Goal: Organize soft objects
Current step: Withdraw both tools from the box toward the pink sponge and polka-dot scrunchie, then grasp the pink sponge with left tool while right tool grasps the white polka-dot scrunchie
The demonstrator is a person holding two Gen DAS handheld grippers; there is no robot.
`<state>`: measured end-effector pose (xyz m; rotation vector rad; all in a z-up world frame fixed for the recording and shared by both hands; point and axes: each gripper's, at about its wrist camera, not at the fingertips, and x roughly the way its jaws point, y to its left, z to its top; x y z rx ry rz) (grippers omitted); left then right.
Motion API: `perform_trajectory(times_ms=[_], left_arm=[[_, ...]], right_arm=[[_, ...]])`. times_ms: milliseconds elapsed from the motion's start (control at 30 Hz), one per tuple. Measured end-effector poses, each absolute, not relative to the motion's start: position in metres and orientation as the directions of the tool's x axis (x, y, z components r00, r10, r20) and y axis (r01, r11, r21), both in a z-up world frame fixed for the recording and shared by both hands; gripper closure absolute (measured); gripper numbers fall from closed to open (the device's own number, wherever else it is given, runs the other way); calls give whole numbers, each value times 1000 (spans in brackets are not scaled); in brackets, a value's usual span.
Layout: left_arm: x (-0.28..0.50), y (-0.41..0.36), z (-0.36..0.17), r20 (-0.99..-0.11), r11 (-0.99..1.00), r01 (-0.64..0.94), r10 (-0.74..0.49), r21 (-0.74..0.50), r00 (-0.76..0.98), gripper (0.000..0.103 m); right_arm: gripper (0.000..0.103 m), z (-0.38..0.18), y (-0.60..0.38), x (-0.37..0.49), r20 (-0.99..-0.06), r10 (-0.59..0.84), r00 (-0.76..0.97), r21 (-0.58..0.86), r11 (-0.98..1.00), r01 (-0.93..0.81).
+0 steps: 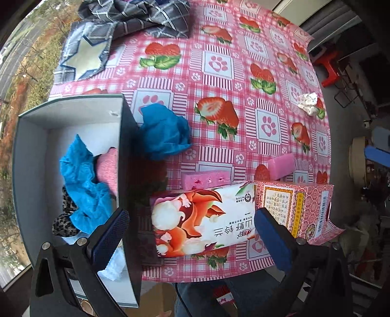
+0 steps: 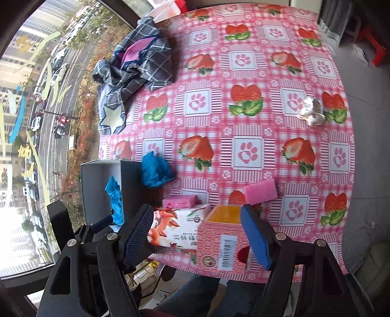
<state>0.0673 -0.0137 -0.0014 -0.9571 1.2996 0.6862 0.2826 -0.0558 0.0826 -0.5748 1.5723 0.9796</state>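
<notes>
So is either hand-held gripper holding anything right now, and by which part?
Nothing is held. The left hand-held gripper and the right hand-held gripper are both open and empty above the table's near edge.

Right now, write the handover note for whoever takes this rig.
Left claw: open, empty, above the tissue pack.
Right claw: open, empty, above the pink carton.
Done: a blue cloth, a pink item and a leopard-print piece lie in the grey box.
Left on the table: crumpled blue cloth beside the box, two pink sponges, white cloth ball, plaid fabric, tissue pack.
</notes>
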Motion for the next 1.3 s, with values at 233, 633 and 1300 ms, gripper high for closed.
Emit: perform_trajectory(times_ms=[233,633,1300], left_arm=[[104,4,-48,-971,444,-878,-225,-177,83,0],[139,18,-109,-928,438,-894,-364,-95,-79,0],[163,11,-160,-870,484,-875,-437,-13,-228,6]], right_arm=[[28,52,-94,326,-958,120,-260,277,617,-736],[28,7,-125,363,-940,98,-328,305,674,-673],[28,-37,-118,384,-932,32,-361,288,670,-685]])
